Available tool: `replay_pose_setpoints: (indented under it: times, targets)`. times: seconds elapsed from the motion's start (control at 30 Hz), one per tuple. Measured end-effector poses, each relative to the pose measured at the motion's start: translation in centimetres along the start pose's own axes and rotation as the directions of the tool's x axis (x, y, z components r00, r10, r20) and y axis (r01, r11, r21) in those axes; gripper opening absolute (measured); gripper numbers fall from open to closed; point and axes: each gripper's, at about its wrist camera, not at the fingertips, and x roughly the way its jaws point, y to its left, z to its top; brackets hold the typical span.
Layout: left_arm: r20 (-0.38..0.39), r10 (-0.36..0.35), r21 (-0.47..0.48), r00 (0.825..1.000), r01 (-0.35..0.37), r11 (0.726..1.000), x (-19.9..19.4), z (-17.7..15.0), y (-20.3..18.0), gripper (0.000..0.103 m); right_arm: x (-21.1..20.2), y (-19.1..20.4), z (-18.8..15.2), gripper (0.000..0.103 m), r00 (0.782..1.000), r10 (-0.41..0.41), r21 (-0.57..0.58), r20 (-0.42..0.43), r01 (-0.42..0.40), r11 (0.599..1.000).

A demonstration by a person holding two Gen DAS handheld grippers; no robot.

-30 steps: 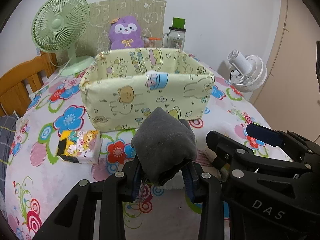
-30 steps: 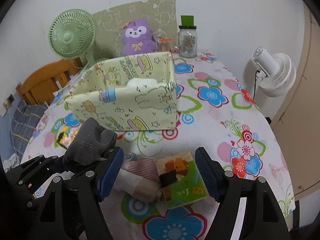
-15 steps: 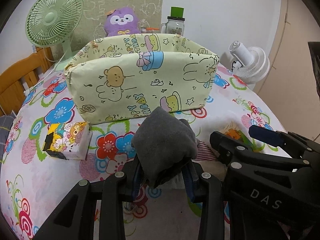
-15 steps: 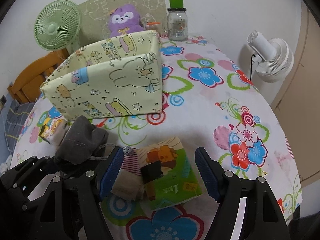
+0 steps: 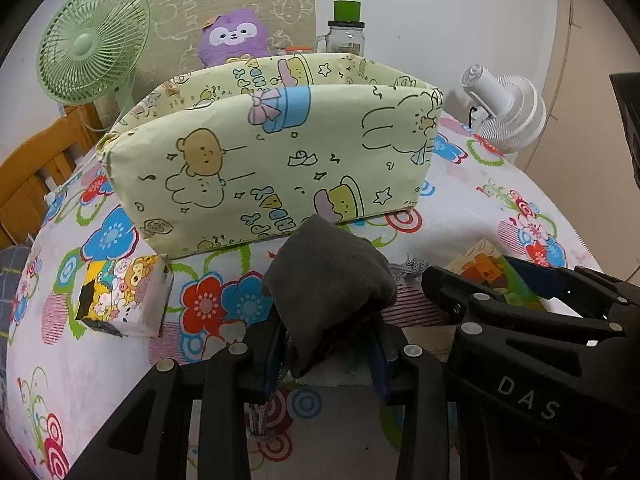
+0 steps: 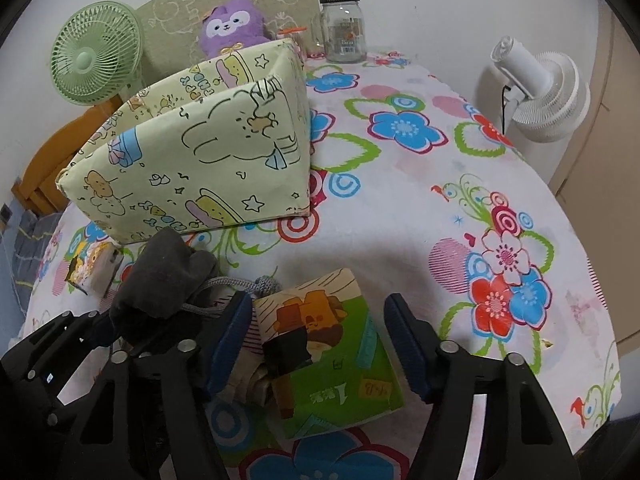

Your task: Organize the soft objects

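My left gripper is shut on a grey drawstring pouch, held low over the table in front of the pale yellow cartoon-print fabric bin. The pouch also shows in the right wrist view. My right gripper is open, its jaws on either side of a green tissue pack lying on the table. A striped cloth lies beside the pack, under the left jaw. The bin stands beyond the pouch.
A small cartoon tissue pack lies left of the pouch. A green fan, a purple plush and a glass jar stand behind the bin. A white fan stands off the table's right edge.
Both grippers have moved down toward the table and nearer the bin. The left one still holds the pouch; the right jaws now straddle the green tissue pack more closely.
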Motion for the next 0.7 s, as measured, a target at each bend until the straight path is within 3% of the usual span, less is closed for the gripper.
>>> replay_pose_setpoints:
  times: [0.37, 0.7]
  targets:
    - [-0.013, -0.007, -0.007, 1.0, 0.007, 1.0, 0.2, 0.6, 0.0, 0.037, 0.2, 0.0, 0.4, 0.056, 1.0, 0.015, 0.003, 0.011, -0.015, 1.0]
    - [0.016, -0.008, -0.029, 1.0, 0.008, 1.0, -1.4, 1.5, 0.9, 0.036, -0.8, 0.8, 1.3, 0.056, 0.999, 0.031, -0.007, 0.039, -0.031, 0.999]
